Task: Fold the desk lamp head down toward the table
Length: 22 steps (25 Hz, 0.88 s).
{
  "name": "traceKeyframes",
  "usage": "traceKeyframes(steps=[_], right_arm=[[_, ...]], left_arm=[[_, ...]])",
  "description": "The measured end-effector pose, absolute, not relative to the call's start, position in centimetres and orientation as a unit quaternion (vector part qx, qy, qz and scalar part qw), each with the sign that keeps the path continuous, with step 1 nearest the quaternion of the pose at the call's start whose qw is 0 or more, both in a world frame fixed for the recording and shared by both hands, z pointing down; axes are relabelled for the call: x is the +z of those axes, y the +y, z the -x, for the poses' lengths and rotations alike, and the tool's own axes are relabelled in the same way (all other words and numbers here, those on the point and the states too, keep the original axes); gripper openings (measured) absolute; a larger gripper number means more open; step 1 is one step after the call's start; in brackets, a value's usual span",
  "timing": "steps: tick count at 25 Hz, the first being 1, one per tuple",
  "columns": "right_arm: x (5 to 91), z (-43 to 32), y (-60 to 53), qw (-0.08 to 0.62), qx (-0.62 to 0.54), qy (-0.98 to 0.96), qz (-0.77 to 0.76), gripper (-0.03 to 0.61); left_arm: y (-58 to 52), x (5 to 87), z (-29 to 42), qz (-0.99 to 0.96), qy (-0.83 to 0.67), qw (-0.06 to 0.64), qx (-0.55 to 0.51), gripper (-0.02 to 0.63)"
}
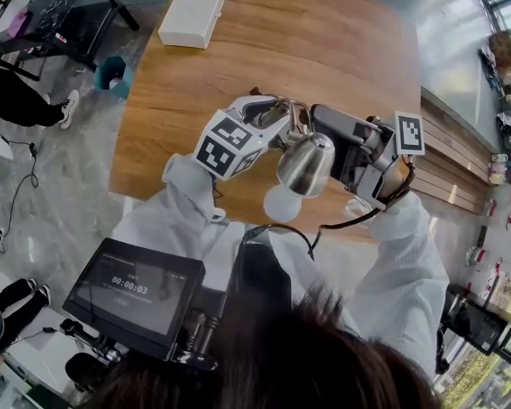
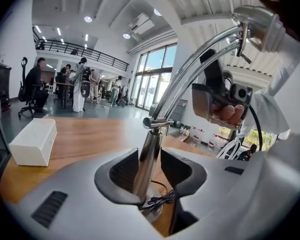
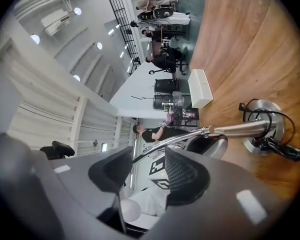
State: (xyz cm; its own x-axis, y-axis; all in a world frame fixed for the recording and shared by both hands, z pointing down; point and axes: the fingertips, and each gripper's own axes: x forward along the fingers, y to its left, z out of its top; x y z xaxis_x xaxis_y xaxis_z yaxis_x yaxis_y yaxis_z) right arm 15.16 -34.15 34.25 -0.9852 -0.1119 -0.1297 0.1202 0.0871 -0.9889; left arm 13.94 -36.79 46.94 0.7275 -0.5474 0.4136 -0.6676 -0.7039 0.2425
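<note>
Desk lamp head (image 1: 307,164) stands raised over the wooden surface's (image 1: 324,49) near edge, apparently not yet folded: with left gripper (image 2: 151,166) fingers released around the chrome post (image 2: 147,151) and right gripper (image 3: 147,169) fingers spread empty near the curved arm (image 3: 181,137), next likely comes clenching the post and pressing the head down.

White box (image 1: 192,11) lying flat, top centre; teal bin (image 1: 112,73) on grey floor (image 1: 51,186); lit screen (image 1: 140,295) lower left.
</note>
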Motion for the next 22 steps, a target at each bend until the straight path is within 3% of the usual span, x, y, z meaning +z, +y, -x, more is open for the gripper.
traceKeyframes(steps=[10, 22], right_arm=[[33.1, -13.4, -33.3, 0.086, -0.708, 0.699, -0.061, 0.171], [33.6, -13.7, -31.5, 0.1, -0.68, 0.723, -0.062, 0.124]], left_arm=[[-36.8, 46.5, -14.0, -0.917, -0.301, 0.206, 0.161, 0.135], [-36.8, 46.7, -14.2, -0.918, -0.275, 0.225, 0.176, 0.146]])
